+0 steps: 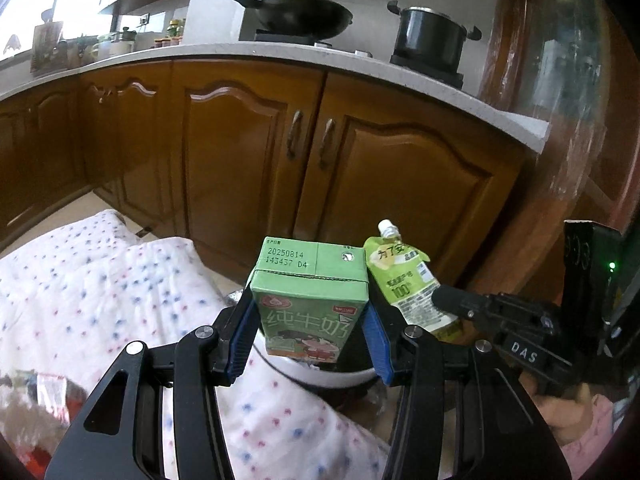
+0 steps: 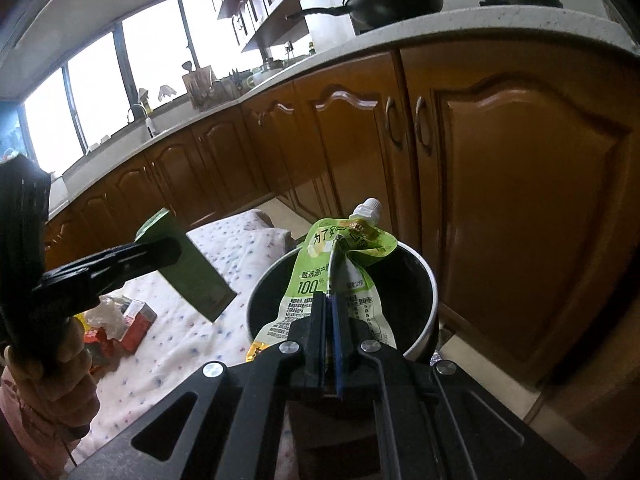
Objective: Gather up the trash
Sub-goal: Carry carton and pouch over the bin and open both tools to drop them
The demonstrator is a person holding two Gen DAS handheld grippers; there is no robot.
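left hand-held gripper (image 1: 308,332) clamps milk carton (image 1: 310,300) | right hand-held gripper (image 2: 330,300) pinches pouch (image 2: 340,276) | both above bin (image 2: 424,308)

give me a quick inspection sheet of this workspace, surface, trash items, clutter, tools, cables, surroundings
surface: white dotted cloth spread low in front of the cabinets
job's things: green milk carton and green spouted drink pouch, both held above the round trash bin; bin interior dark
clutter: red and clear wrappers lying on the cloth
grippers: left tool shut on the carton's sides; right tool shut on the pouch
cables: nothing seen
surroundings: brown wooden cabinets, white countertop with a black wok and a black pot; bright windows beyond
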